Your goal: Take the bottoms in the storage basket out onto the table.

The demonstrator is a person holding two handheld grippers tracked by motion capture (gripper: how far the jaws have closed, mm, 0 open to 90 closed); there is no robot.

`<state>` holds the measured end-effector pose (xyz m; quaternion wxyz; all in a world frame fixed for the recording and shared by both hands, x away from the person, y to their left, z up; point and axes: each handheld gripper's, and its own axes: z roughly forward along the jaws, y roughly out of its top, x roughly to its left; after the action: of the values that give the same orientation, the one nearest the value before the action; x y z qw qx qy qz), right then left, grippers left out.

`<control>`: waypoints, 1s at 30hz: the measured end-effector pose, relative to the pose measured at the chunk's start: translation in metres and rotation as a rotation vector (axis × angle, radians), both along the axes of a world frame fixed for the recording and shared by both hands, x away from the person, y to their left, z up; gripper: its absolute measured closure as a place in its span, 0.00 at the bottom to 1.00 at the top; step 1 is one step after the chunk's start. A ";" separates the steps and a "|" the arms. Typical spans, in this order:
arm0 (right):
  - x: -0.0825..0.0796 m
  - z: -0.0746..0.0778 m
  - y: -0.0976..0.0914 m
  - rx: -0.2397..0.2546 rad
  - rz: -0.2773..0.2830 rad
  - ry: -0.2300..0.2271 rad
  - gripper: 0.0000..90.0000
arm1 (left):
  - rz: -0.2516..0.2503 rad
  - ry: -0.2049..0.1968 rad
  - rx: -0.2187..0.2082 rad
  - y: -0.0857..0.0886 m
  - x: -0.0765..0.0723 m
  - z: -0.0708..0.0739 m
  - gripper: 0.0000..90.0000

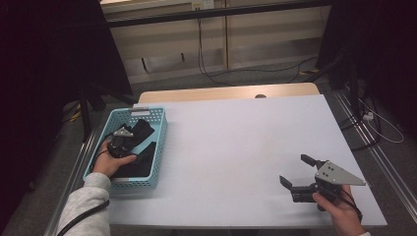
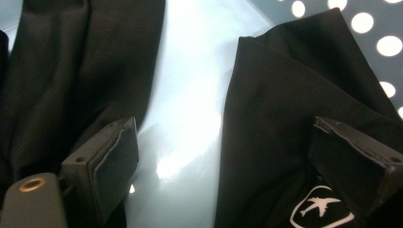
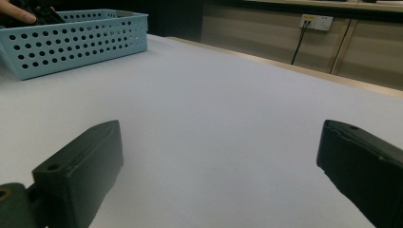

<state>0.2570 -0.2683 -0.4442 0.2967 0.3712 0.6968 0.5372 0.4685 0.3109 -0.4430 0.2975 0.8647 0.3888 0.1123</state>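
From the high view, my left gripper (image 1: 129, 133) is down inside the light blue perforated basket (image 1: 158, 147), right over the black garments (image 1: 143, 132) heaped in it. My right gripper (image 1: 299, 171) rests well apart from that, near my edge of the white table (image 1: 236, 142), jaws spread and holding nothing. The table ahead of it carries no clothing, so I judge that nothing is out of the basket yet.

In the left gripper view, my jaws stand wide apart and clamp nothing. Black cloth lies just beside each jaw, with the pale basket floor (image 2: 190, 104) bare between them. The fold by my right-hand jaw bears a white airplane logo (image 2: 321, 209). I would say the grasp is about to begin: closing on a fold, lifting and carrying it out all remain.

In the right gripper view, my jaws are open over bare table, and the basket sits far ahead to my left.
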 end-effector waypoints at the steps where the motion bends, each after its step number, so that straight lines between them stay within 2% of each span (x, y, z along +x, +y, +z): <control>1: 0.000 0.000 0.000 -0.003 0.000 -0.001 0.01 | -0.003 0.002 -0.002 0.000 0.000 0.000 0.13; 6: -0.001 0.000 0.000 0.004 -0.005 0.002 0.01 | 0.010 0.024 -0.011 0.000 0.000 0.000 0.20; 7: -0.001 0.000 0.000 -0.002 -0.002 0.003 0.01 | 0.007 0.015 -0.009 0.000 0.000 0.000 0.22; 10: -0.001 0.000 0.000 -0.001 -0.005 -0.001 0.01 | -0.014 0.027 -0.021 -0.001 0.000 0.001 0.31; 12: 0.000 0.000 0.000 -0.003 -0.004 0.005 0.01 | -0.026 0.037 -0.035 -0.002 0.000 0.002 0.43; 15: -0.001 0.000 0.001 -0.008 -0.003 0.002 0.01 | -0.030 0.041 -0.041 -0.003 0.000 0.003 0.55; 16: -0.001 0.000 0.001 -0.007 -0.001 0.002 0.01 | -0.048 0.066 -0.059 -0.006 0.001 0.004 0.62; 17: -0.001 0.000 0.001 -0.006 0.000 0.004 0.01 | -0.060 0.077 -0.059 -0.007 0.001 0.004 0.67; 23: -0.001 0.000 0.000 -0.007 -0.005 0.002 0.01 | -0.032 0.109 -0.097 -0.009 0.001 0.005 0.87; 29: -0.001 0.000 0.000 -0.005 -0.005 0.001 0.01 | 0.009 0.094 -0.071 -0.010 0.004 0.011 0.91; 30: -0.001 0.000 0.001 -0.005 -0.003 0.002 0.01 | 0.047 0.087 -0.085 -0.007 0.007 0.014 0.91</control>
<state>0.2560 -0.2676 -0.4439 0.2978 0.3722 0.6978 0.5347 0.4756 0.3040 -0.4290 0.3142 0.8459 0.4260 0.0651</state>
